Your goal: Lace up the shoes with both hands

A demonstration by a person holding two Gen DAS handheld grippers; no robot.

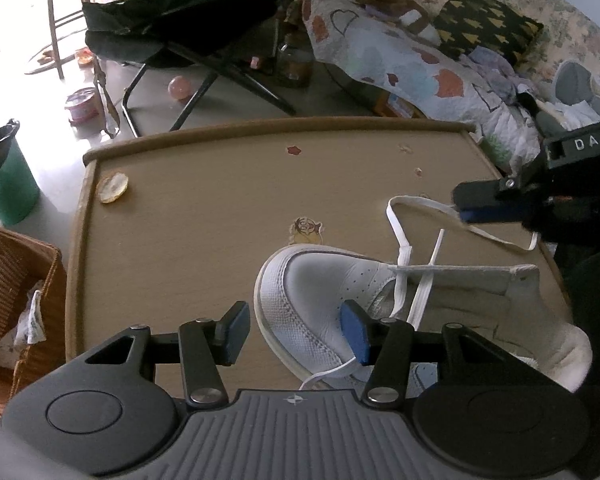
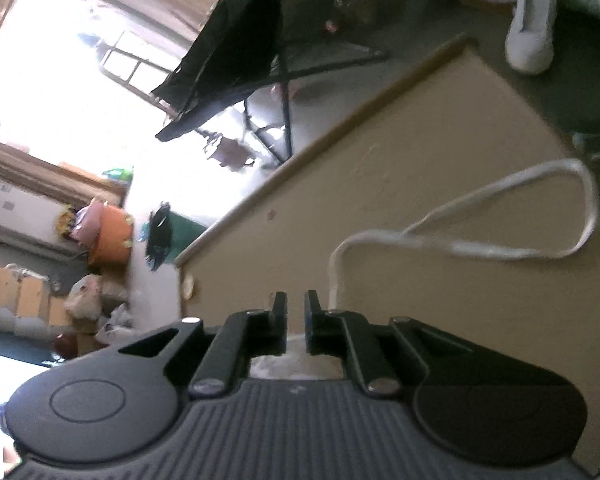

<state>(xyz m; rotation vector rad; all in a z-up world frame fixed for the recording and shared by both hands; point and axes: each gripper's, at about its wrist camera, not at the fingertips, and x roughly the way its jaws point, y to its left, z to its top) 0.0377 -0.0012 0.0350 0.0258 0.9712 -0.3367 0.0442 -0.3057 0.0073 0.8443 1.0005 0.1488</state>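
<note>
A white shoe [image 1: 320, 292] lies on the tan table [image 1: 200, 240], toe toward my left gripper [image 1: 296, 330]. That gripper stands half open around the toe: the right pad [image 1: 354, 332] overlaps the leather, while the left pad [image 1: 238, 332] stays a sliver off the sole. One end of the white lace [image 1: 396, 216] trails under the right finger; the rest loops across the table toward my right gripper [image 1: 460, 206]. In the right wrist view the right gripper [image 2: 296, 300] shows a narrow gap with nothing in it. The lace [image 2: 500, 254] runs just beside its right finger.
A wicker basket [image 1: 16, 280] and a green bin [image 1: 8, 184] stand left of the table. A black folding chair [image 1: 180, 20] and a quilted bed [image 1: 400, 52] lie beyond it. A second white shoe [image 2: 530, 28] sits on the floor. A pale scrap [image 1: 114, 188] lies on the table.
</note>
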